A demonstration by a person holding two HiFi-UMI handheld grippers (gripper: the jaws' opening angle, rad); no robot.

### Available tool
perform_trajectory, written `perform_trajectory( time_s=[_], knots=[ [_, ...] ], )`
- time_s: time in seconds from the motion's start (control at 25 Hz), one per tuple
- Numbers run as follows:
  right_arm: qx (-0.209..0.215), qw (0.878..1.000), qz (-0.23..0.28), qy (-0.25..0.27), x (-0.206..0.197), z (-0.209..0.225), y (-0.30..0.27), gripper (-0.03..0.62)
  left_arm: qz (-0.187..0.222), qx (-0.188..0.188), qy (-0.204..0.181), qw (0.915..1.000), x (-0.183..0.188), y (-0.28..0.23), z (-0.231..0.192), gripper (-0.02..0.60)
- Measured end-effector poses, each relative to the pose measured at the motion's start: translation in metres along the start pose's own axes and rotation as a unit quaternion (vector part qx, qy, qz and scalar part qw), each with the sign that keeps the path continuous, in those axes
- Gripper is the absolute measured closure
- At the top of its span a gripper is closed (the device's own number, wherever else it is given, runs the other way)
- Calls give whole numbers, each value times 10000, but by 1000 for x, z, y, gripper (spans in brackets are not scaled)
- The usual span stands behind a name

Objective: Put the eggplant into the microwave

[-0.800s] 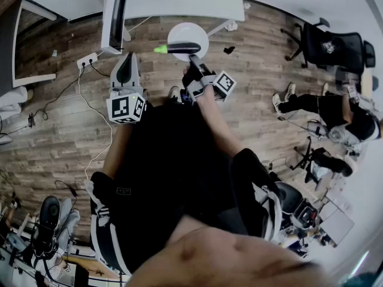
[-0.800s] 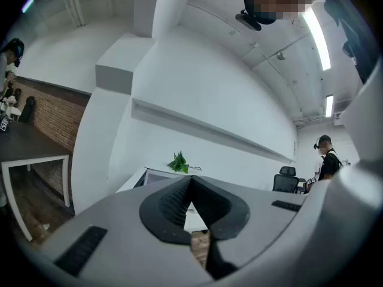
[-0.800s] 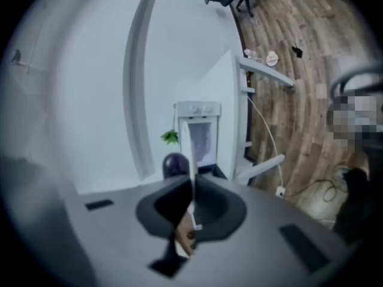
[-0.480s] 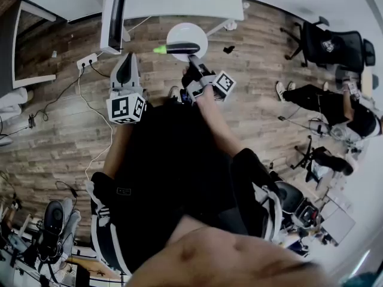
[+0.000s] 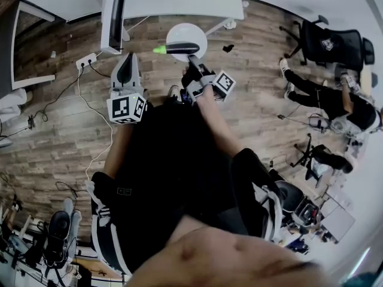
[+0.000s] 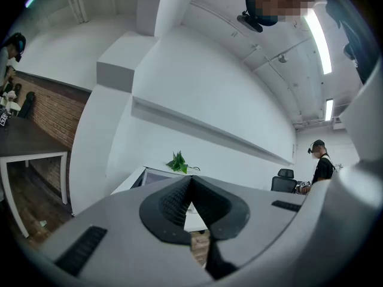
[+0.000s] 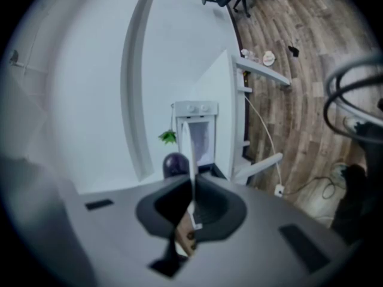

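Observation:
A dark purple eggplant (image 5: 179,48) with a green stem lies on a small white plate (image 5: 194,36). My right gripper (image 5: 194,60) is shut on the plate's near rim and holds it above the wooden floor. In the right gripper view the plate (image 7: 192,154) shows edge-on between the pads, with the eggplant (image 7: 175,164) beside it. Beyond them stands the white microwave (image 7: 196,130) on a white table, its door (image 5: 114,17) swung open. My left gripper (image 5: 125,61) hovers left of the plate, shut and holding nothing (image 6: 190,181).
A power strip (image 5: 87,60) and cables lie on the floor at left. A dark table (image 5: 24,46) stands at far left. At right a person (image 5: 335,103) sits near a black office chair (image 5: 326,40). More gear stands at the bottom left.
Both grippers and the plate have kept still. The seated person at right has shifted their legs.

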State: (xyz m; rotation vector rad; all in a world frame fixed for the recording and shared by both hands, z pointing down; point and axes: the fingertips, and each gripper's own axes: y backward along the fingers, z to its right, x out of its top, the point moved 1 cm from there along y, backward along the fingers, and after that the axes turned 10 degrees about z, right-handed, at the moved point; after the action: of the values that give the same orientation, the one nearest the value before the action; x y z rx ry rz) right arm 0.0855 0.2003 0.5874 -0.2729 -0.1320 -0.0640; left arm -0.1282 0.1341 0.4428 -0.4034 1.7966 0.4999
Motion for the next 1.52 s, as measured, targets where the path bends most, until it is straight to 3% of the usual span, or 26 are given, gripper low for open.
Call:
perform_trajectory(
  time_s=[0.88,1.24,1.52],
  knots=[
    [-45,9994,324,-88,-59,6,-36,554,-258,-832,128,9961,2,-10,-34,552],
    [-63,10000,-11,-64,-59,-2,-64,554,-212,-621,152,9977,0,-26,-34,552],
    [-68,9991,-404,82,-33,-20,-95,554,-100,-321,131,9993,-3,-61,-17,552]
  ],
)
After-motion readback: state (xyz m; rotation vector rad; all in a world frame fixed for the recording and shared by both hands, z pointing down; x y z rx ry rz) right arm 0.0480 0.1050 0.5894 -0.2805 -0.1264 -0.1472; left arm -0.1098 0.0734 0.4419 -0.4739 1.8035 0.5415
